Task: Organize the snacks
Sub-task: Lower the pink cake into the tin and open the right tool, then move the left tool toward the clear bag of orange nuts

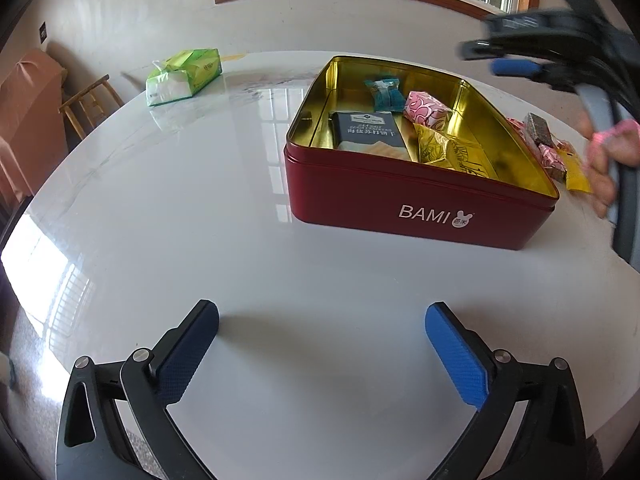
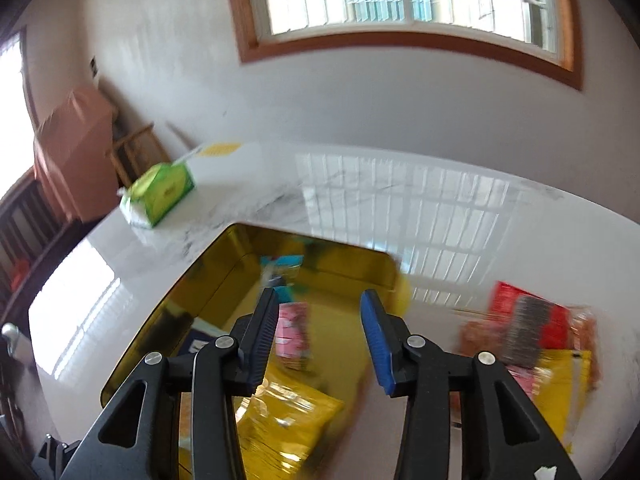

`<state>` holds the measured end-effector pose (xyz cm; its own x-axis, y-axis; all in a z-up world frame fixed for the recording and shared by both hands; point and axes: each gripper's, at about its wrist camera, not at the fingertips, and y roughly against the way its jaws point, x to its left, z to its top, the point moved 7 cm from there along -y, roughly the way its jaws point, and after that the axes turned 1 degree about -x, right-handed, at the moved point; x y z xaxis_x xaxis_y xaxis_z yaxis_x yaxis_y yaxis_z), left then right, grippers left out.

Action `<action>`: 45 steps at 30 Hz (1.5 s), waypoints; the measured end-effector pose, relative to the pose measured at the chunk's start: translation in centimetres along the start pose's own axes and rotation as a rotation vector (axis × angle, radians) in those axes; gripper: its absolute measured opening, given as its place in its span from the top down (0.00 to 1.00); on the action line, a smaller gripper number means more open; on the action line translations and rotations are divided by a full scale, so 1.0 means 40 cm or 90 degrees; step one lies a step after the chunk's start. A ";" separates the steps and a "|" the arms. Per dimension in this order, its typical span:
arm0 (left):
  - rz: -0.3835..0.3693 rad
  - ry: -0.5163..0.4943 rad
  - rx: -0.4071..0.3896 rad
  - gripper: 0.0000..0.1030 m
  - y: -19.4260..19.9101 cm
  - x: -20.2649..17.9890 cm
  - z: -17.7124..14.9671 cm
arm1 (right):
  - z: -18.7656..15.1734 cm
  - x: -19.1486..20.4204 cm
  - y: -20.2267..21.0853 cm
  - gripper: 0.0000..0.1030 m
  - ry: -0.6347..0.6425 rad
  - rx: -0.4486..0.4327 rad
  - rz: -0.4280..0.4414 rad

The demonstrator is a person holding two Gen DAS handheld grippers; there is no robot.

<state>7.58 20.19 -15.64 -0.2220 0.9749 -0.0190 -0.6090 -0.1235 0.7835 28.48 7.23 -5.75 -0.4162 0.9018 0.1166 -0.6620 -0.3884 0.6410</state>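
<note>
Left gripper (image 1: 322,320): fingers spread wide, holding nothing, low over bare white table (image 1: 200,220) at 6 o'clock in its view. Right gripper (image 2: 320,300): fingers parted, nothing between them, hovering above the tin's open interior; view blurred, so contact seems absent. Red BAMI tin (image 1: 400,200): lid off, gold-lined, at 1 o'clock from the left gripper. Contents: 1 dark cracker box (image 1: 370,130), 1 blue-wrapped piece (image 1: 386,94), 1 pink-patterned packet (image 1: 426,110), 1 yellow bag (image 1: 440,148). Loose snacks (image 1: 548,148): pile on table just beside the tin's right end, at 3 o'clock. Green tissue pack (image 1: 184,76): 11 o'clock, well apart.
</note>
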 end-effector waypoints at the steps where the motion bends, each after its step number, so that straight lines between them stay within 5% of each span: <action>1: 0.000 0.000 0.000 0.00 0.000 0.000 0.000 | -0.003 -0.022 0.016 0.61 -0.008 -0.006 -0.005; 7: -0.003 -0.005 -0.006 0.00 0.001 0.003 0.002 | -0.094 -0.208 0.126 0.61 -0.051 -0.018 -0.066; 14: -0.032 -0.026 -0.026 0.00 0.047 -0.002 0.016 | -0.269 -0.524 0.242 0.61 -0.093 0.022 -0.219; 19: -0.091 -0.066 -0.062 0.00 0.136 -0.065 0.079 | -0.363 -0.713 0.304 0.61 -0.139 0.052 -0.308; 22: -0.144 -0.083 -0.058 0.00 0.167 -0.127 0.131 | -0.402 -0.786 0.320 0.61 -0.185 0.073 -0.315; 29: -0.262 -0.105 -0.019 0.01 0.179 -0.305 0.282 | -0.410 -0.820 0.324 0.61 -0.206 0.067 -0.310; 32: -0.274 -0.125 -0.007 0.01 0.157 -0.387 0.356 | -0.403 -0.797 0.323 0.61 -0.179 0.069 -0.302; 41: -0.311 -0.202 0.121 0.19 -0.015 -0.599 0.468 | -0.411 -0.805 0.342 0.61 -0.227 0.046 -0.263; 45: -0.290 -0.216 0.180 0.39 -0.104 -0.625 0.463 | -0.414 -0.815 0.344 0.61 -0.247 0.037 -0.246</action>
<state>29.78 -0.24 -6.93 0.2937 0.9285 -0.2271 -0.3503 0.3256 0.8782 22.65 -30.66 -13.30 0.1182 0.9847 0.1283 -0.6812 -0.0136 0.7320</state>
